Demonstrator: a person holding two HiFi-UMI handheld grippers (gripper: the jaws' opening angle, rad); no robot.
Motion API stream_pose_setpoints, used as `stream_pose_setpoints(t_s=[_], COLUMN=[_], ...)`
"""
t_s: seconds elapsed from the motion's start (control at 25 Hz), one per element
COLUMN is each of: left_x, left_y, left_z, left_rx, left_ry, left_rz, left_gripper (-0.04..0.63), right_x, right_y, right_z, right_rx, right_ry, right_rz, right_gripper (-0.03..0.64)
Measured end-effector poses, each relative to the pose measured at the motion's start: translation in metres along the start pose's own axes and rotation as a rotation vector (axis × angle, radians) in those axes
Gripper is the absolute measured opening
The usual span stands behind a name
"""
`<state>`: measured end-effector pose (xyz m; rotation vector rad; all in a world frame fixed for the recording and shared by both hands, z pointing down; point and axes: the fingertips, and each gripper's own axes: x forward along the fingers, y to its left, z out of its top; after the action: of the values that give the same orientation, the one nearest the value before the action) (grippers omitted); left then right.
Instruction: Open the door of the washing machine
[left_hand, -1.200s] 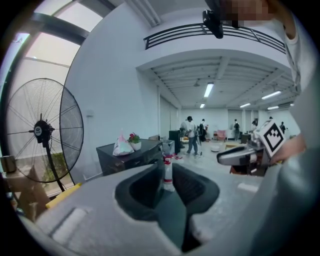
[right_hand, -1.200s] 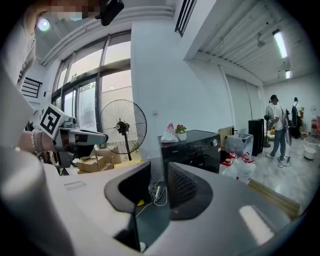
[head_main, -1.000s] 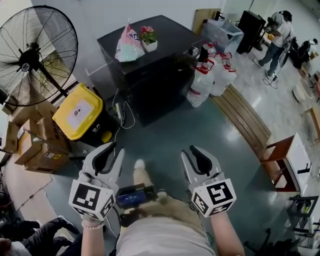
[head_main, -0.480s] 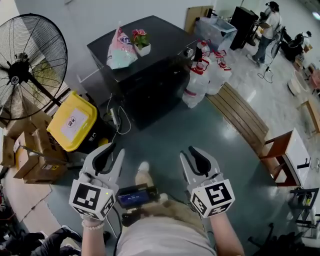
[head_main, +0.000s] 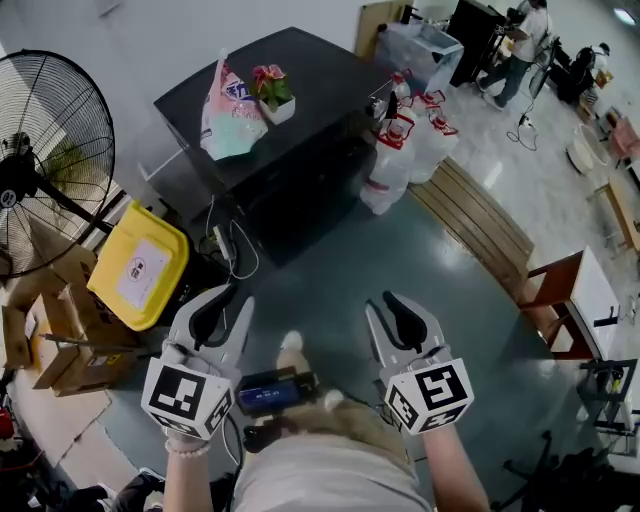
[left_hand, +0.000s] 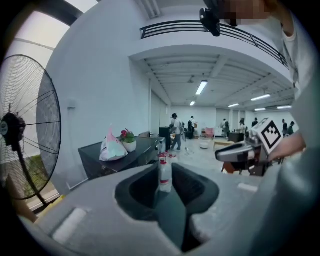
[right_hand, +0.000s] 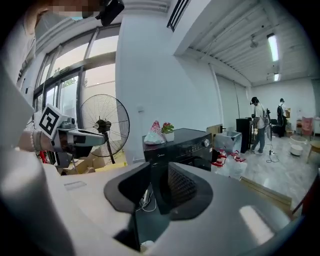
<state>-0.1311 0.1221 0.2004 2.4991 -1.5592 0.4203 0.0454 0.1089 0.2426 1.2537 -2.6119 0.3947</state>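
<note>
The washing machine (head_main: 290, 150) is a black box against the wall, with a pink bag (head_main: 228, 110) and a small flower pot (head_main: 272, 92) on its top. Its front with the knob and dark door shows in the right gripper view (right_hand: 187, 145). My left gripper (head_main: 215, 315) and right gripper (head_main: 405, 318) hang side by side over the grey-green floor, well short of the machine. Both stand open with nothing between the jaws. The left gripper view (left_hand: 167, 195) looks past the machine's corner (left_hand: 125, 157) toward a water jug (left_hand: 165, 175).
A large standing fan (head_main: 40, 170), a yellow-lidded bin (head_main: 140, 265) and cardboard boxes (head_main: 60, 340) stand left of the machine. Water jugs (head_main: 410, 150) and a wooden bench (head_main: 480, 225) lie to its right. A cable and power strip (head_main: 225, 245) trail by its front-left corner.
The whole room has slid in the head view as the person walks toward the machine: fan and bin moved left and down. Both grippers keep their pose and stay empty.
</note>
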Motion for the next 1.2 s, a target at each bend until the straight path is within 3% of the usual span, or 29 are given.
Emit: stream_pose_setpoints(t_s=[0.76,1.2], left_x=[0.089,0.117], left_y=[0.091,0.114], left_z=[0.013,0.016], left_rx=[0.018,0.055], left_ry=[0.033,0.037], left_rz=[-0.143,-0.249], left_gripper=[0.077,0.077], right_x=[0.105,0.135], right_y=[-0.019,-0.026], right_z=[0.031,0.03], right_rx=[0.03,0.049], right_ry=[0.026,0.035], right_rz=[-0.107,-0.18], right_gripper=[0.095,0.095])
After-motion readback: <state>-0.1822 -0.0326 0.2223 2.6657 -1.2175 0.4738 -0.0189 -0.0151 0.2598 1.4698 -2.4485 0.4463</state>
